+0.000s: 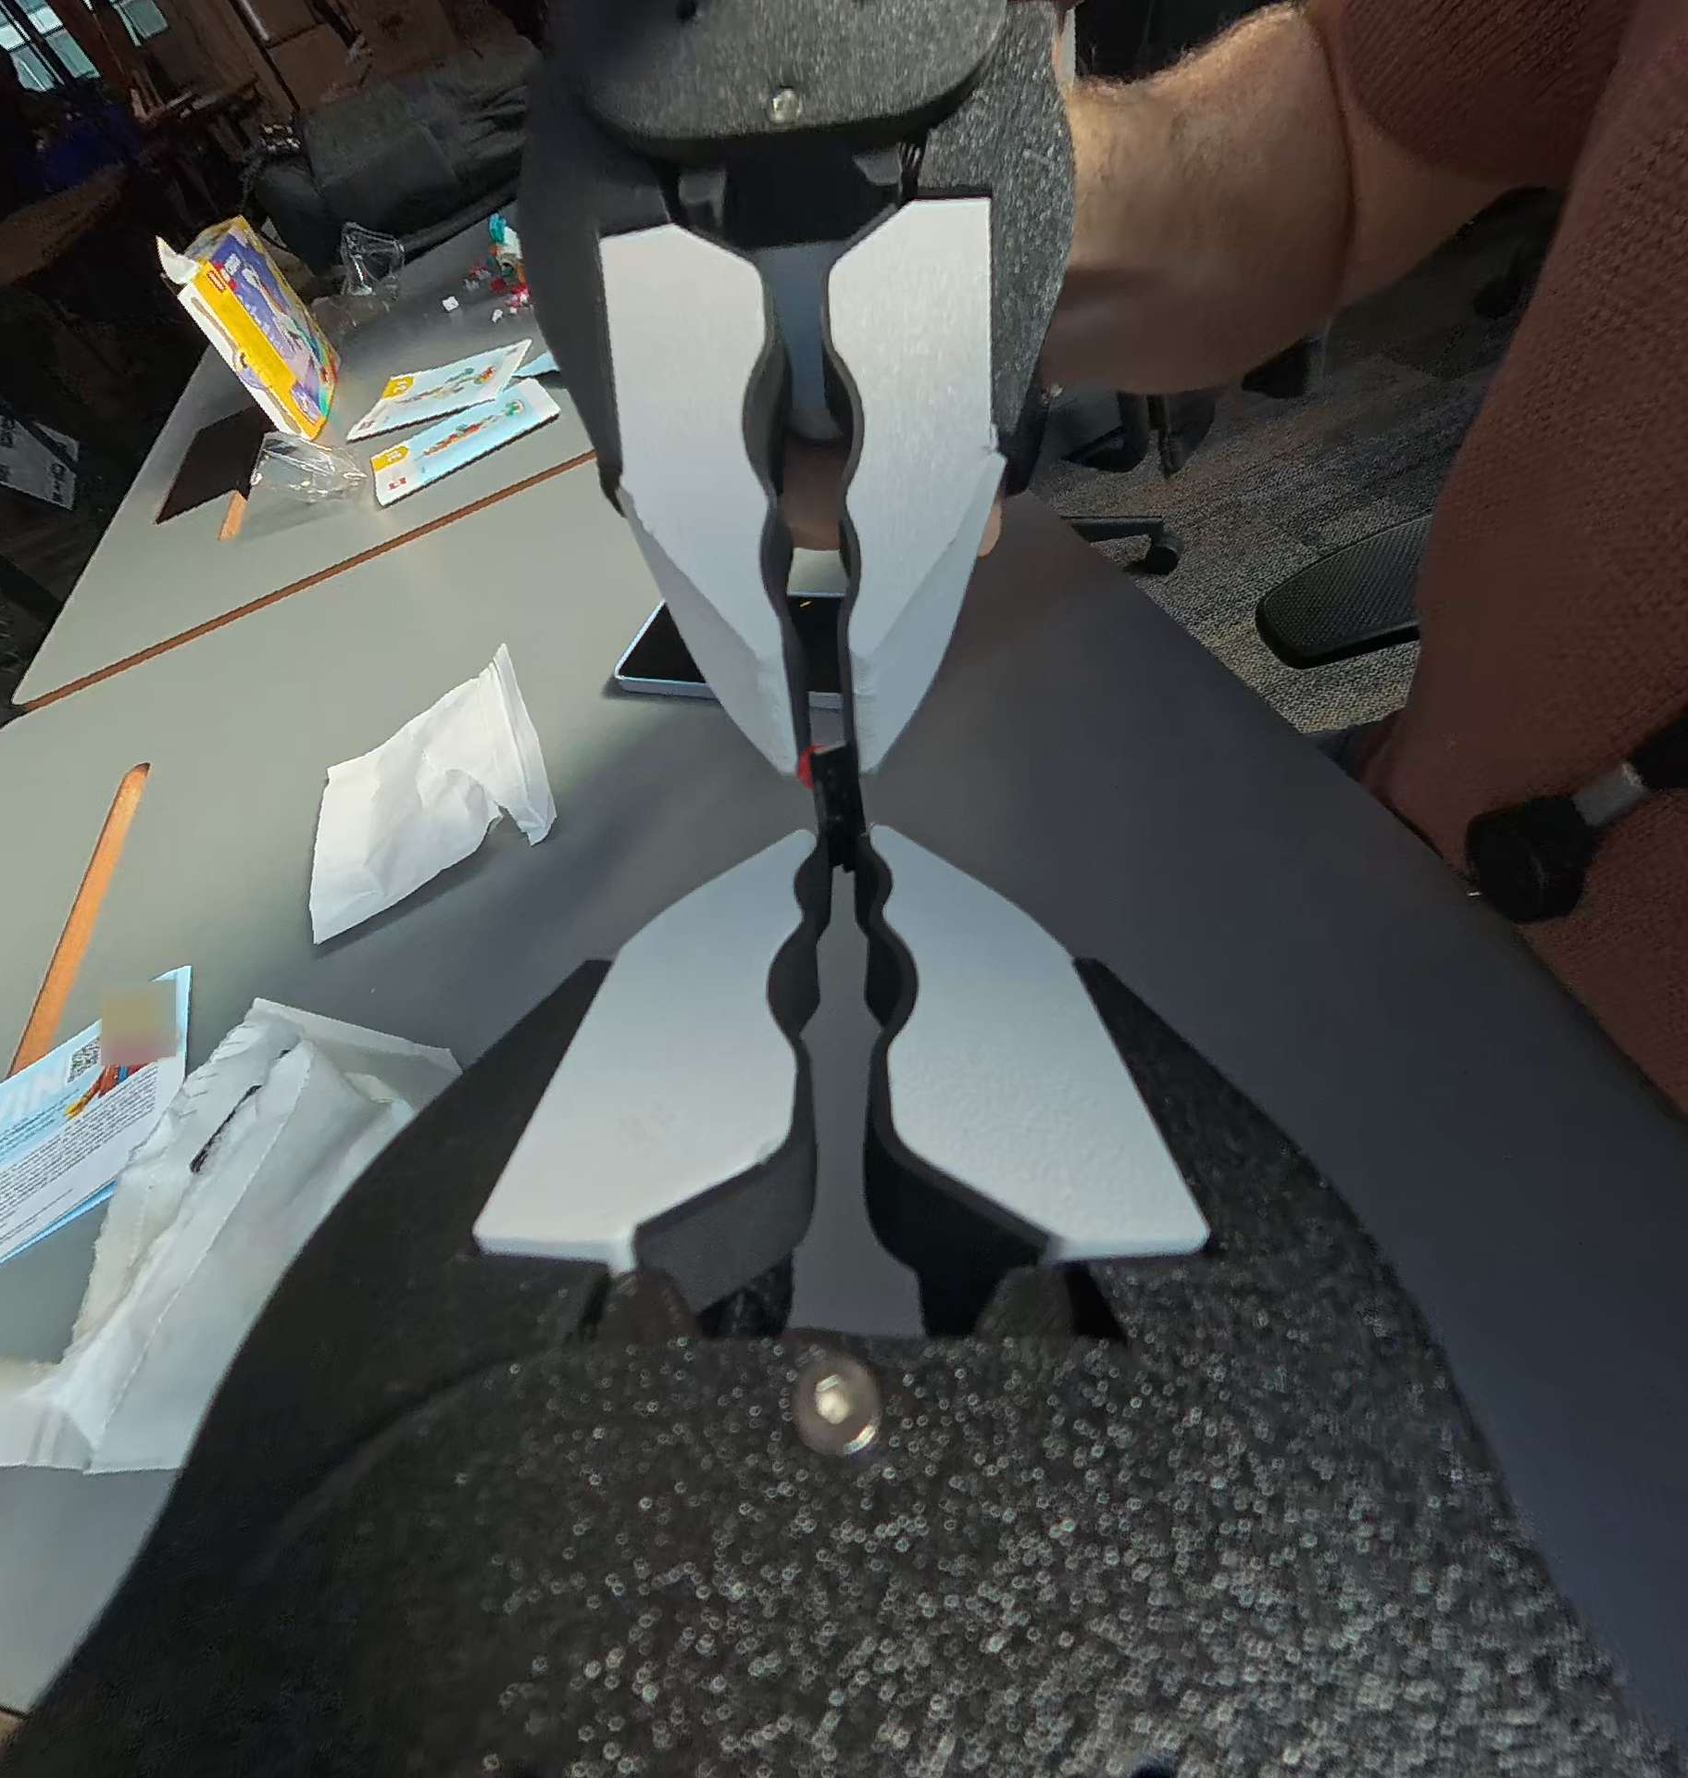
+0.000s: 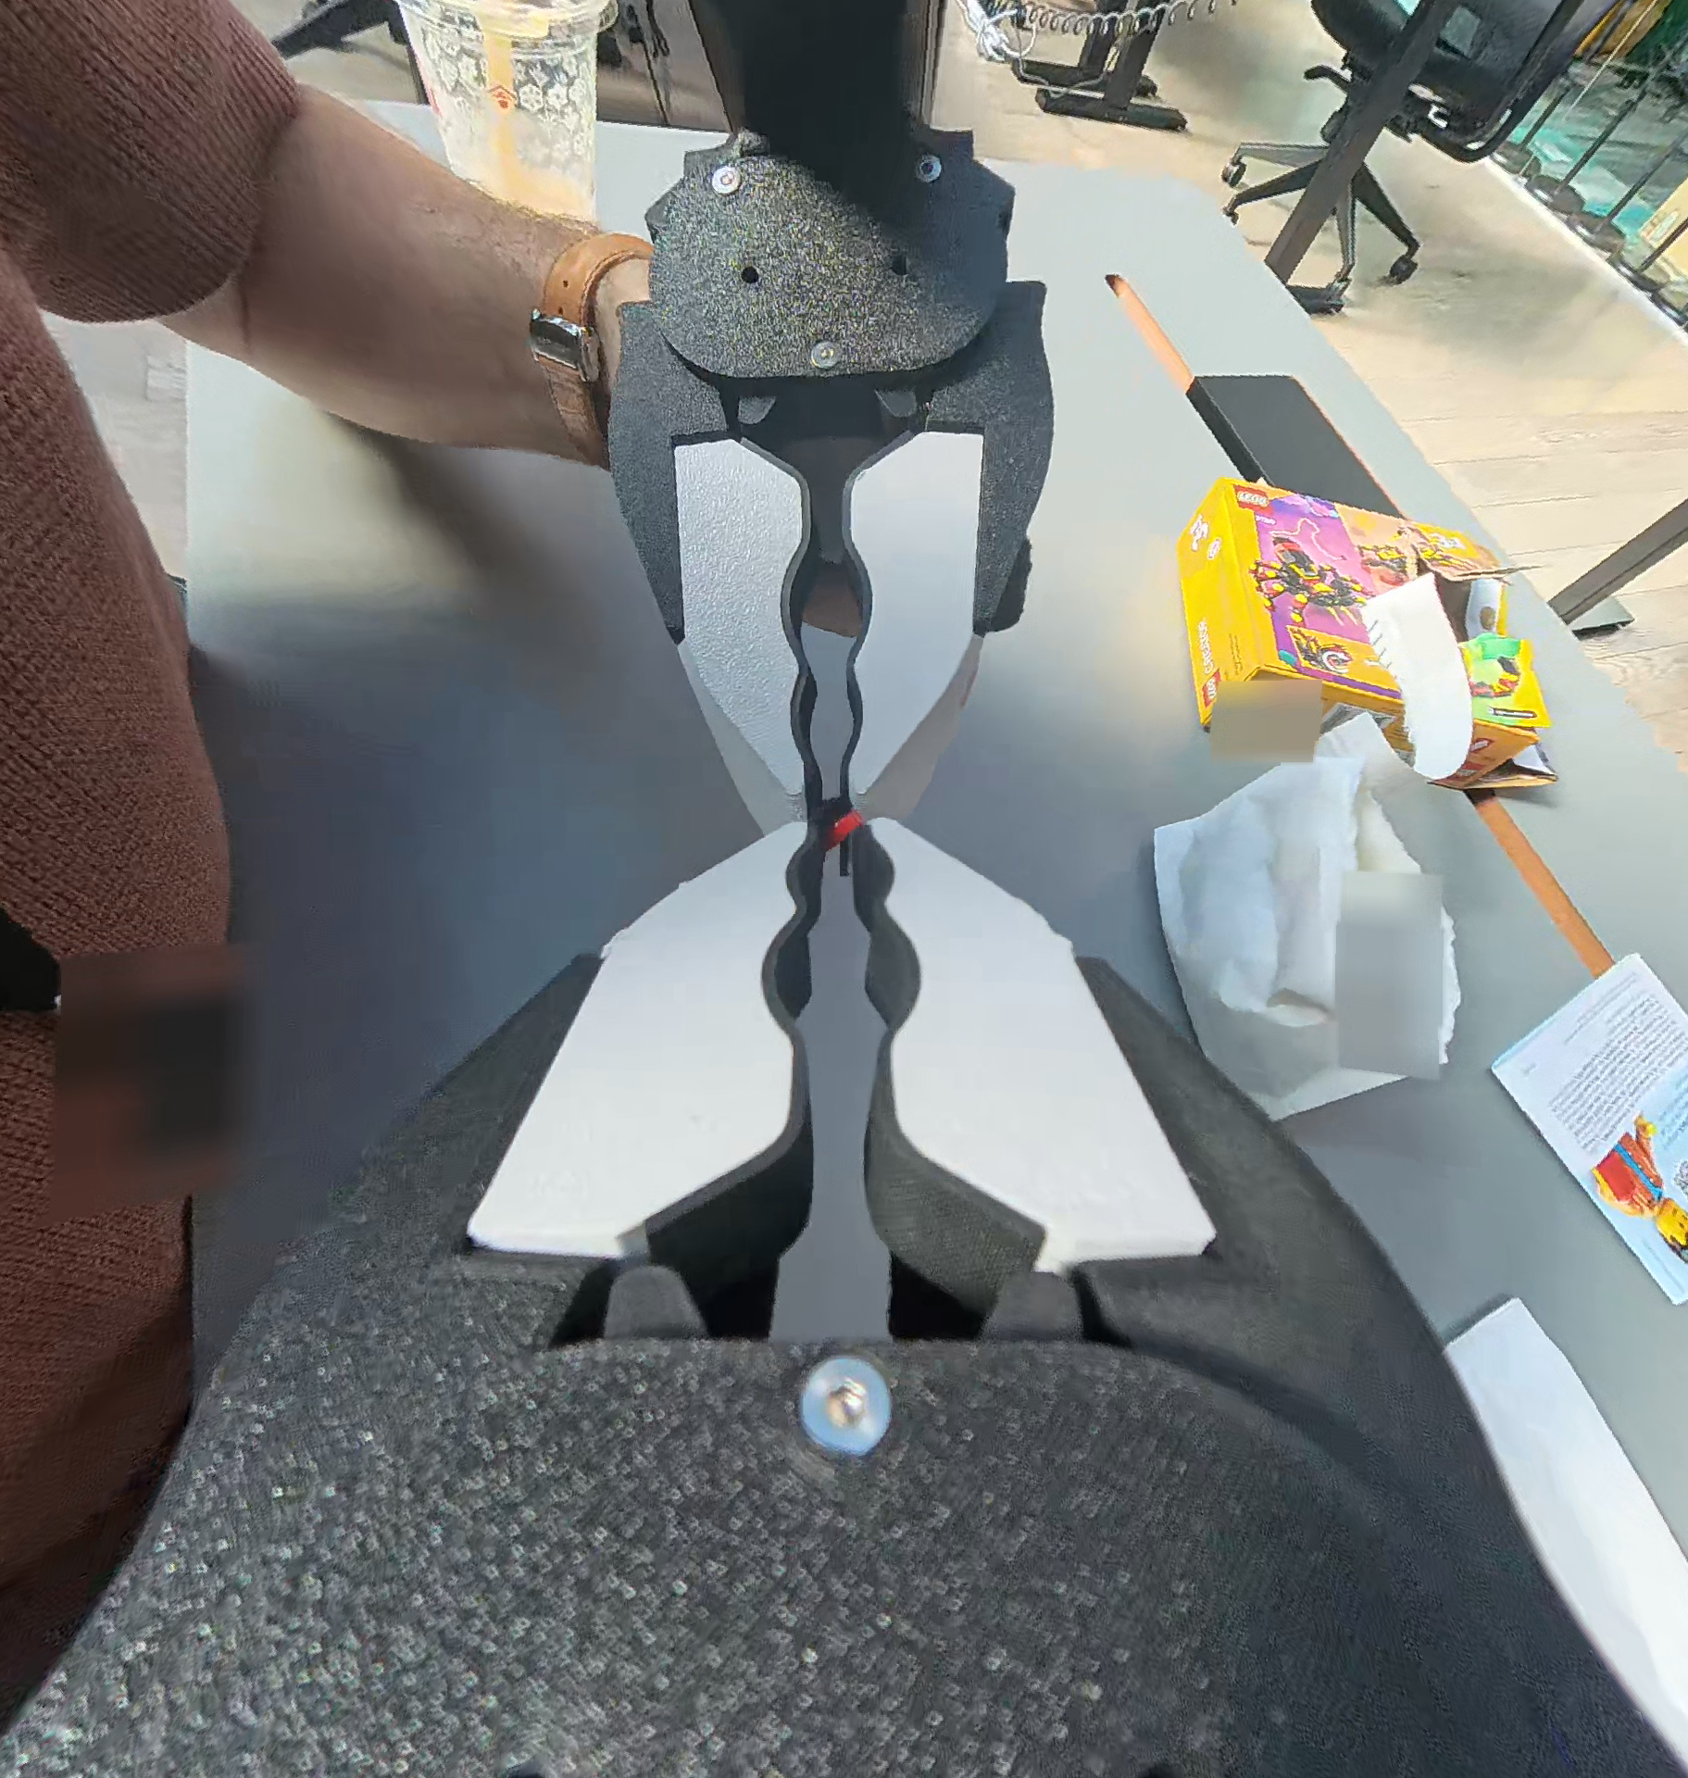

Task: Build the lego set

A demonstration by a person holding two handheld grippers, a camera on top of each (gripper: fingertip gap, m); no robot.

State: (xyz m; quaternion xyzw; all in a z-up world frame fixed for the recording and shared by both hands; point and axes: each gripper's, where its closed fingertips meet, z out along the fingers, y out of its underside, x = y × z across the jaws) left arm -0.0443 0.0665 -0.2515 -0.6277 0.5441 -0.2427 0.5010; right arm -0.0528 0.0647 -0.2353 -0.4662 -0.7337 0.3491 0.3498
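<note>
My two grippers face each other tip to tip above the grey table (image 1: 1157, 866). In the left wrist view, my left gripper (image 1: 842, 851) is shut on the near end of a small black lego piece (image 1: 840, 799) that has a red part. My right gripper (image 1: 820, 760) comes from above and is shut on its far end. In the right wrist view, my right gripper (image 2: 835, 851) pinches the thin black piece (image 2: 842, 859). The red part (image 2: 844, 823) sits at the tips of my left gripper (image 2: 835, 799). Most of the piece is hidden by the fingers.
The left wrist view shows a white paper bag (image 1: 426, 799), a tablet (image 1: 662, 654), an opened lego box (image 1: 262, 327), instruction booklets (image 1: 464, 404) and a torn bag (image 1: 195, 1203). The right wrist view shows a yellow lego box (image 2: 1350, 616), a crumpled bag (image 2: 1282, 924), a leaflet (image 2: 1629, 1135) and a plastic cup (image 2: 513, 96). Left and right tips are no more than a few centimetres apart.
</note>
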